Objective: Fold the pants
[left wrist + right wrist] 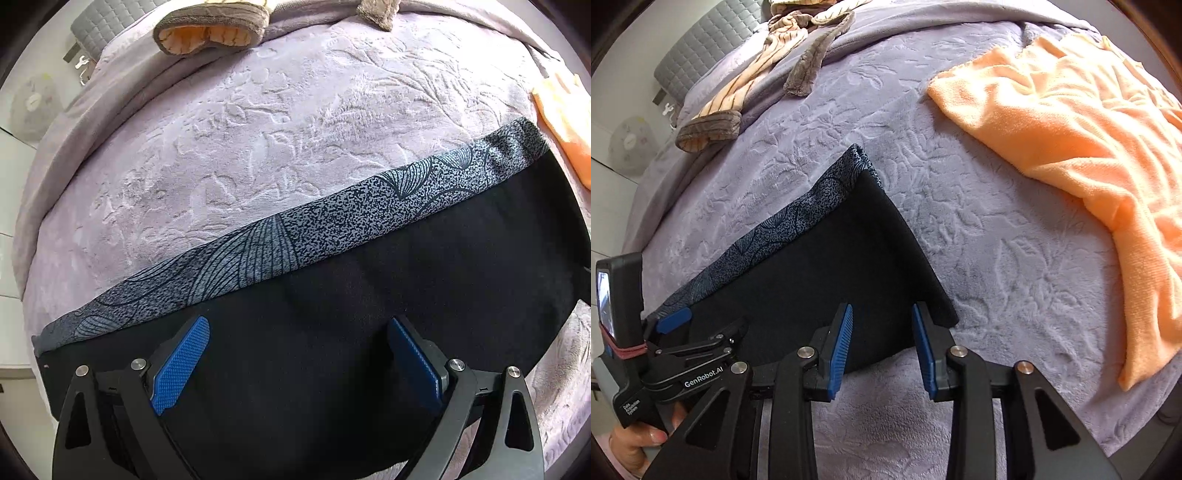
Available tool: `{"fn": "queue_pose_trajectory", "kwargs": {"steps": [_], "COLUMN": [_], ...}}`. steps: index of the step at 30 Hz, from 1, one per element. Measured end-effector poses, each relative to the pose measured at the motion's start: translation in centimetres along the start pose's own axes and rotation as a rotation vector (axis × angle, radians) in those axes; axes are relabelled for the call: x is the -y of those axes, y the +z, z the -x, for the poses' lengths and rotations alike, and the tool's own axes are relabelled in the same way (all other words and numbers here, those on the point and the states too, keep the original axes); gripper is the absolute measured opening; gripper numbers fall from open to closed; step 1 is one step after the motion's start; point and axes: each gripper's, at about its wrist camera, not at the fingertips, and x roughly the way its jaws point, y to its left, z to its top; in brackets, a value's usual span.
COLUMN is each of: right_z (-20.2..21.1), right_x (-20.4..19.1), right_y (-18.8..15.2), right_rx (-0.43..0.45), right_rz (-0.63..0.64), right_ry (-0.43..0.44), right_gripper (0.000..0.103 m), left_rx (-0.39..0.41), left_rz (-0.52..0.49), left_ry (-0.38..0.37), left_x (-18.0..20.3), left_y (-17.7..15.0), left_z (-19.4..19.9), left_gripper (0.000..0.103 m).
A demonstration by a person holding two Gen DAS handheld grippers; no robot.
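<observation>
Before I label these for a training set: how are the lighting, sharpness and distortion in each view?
Left wrist view: even daylight, sharp focus, strong fisheye bending of the pants hem; the black cloth shows almost no detail, and the left gripper hangs open over it. Right wrist view: equally bright and sharp, bed cover bulging barrel-like, orange towel near overexposed, dark vignette at the corners.
</observation>
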Motion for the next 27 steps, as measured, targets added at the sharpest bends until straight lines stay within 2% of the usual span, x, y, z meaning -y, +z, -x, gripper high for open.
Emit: {"fn": "queue_pose_trajectory", "kwargs": {"steps": [5, 14, 27], "right_z": [0.5, -0.1, -0.1], "right_x": [-0.4, -0.6, -0.9], "right_y": [-0.6, -2.1, -1.7], "right_rx": [-0.032, -0.088, -0.089], "right_rz": [0.000, 0.026, 0.049], "right_ry": [0.011, -0.050, -0.060], "right_gripper": [0.040, 0.040, 0.040], "left_rx": [0.013, -0.018, -0.021], "left_rz": [-0.001, 0.013, 0.009], "left_ry": [0.000, 0.017, 0.006], "left_x": [-0.8, -2.0, -1.1], "left_y": [-0.5, -2.5, -3.2], "left_z": [0.9, 0.7, 1.0], "left_gripper": [0.098, 0.098, 0.098]}}
